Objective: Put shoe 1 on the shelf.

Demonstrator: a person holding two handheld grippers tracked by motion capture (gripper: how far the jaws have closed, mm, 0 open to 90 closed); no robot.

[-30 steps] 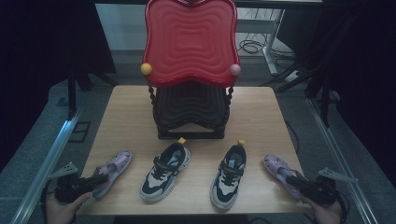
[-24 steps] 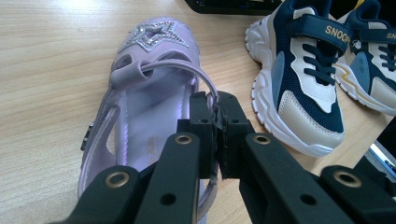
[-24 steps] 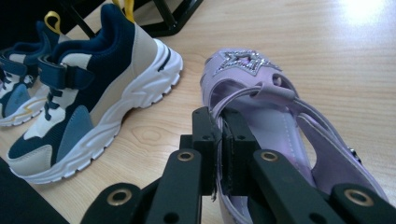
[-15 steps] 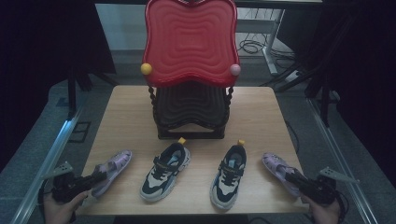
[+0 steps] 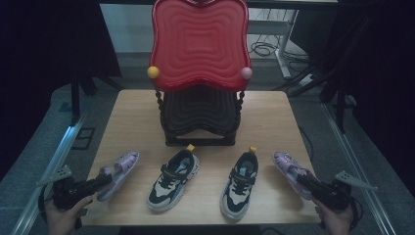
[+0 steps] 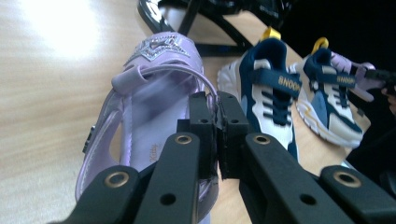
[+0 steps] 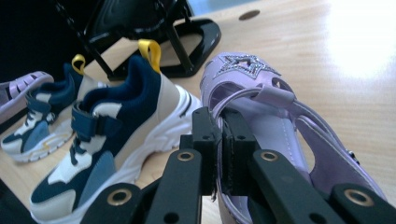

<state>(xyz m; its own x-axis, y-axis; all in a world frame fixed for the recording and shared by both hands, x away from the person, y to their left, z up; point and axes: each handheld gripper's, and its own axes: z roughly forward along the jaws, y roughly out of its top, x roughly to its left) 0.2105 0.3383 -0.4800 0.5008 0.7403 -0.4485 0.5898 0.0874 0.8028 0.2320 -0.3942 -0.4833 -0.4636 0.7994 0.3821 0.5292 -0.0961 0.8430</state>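
Purple sandals: left sandal (image 5: 116, 168) near the desk's (image 5: 274, 117) front-left corner, right sandal (image 5: 292, 170) near the front-right corner, both lying flat, toes pointing away toward the far side. Between them, two navy-and-white sneakers (image 5: 173, 179) side by side, yellow heel loops toward a black stand (image 5: 200, 117) carrying a red wavy tray (image 5: 199, 44). Left gripper (image 6: 217, 122) at the heel end of the left sandal, fingers pressed together, apparently pinching the thin heel strap. Right gripper (image 7: 219, 135) likewise at the right sandal's heel, fingers closed on its strap. Hands low at the desk's front edge.
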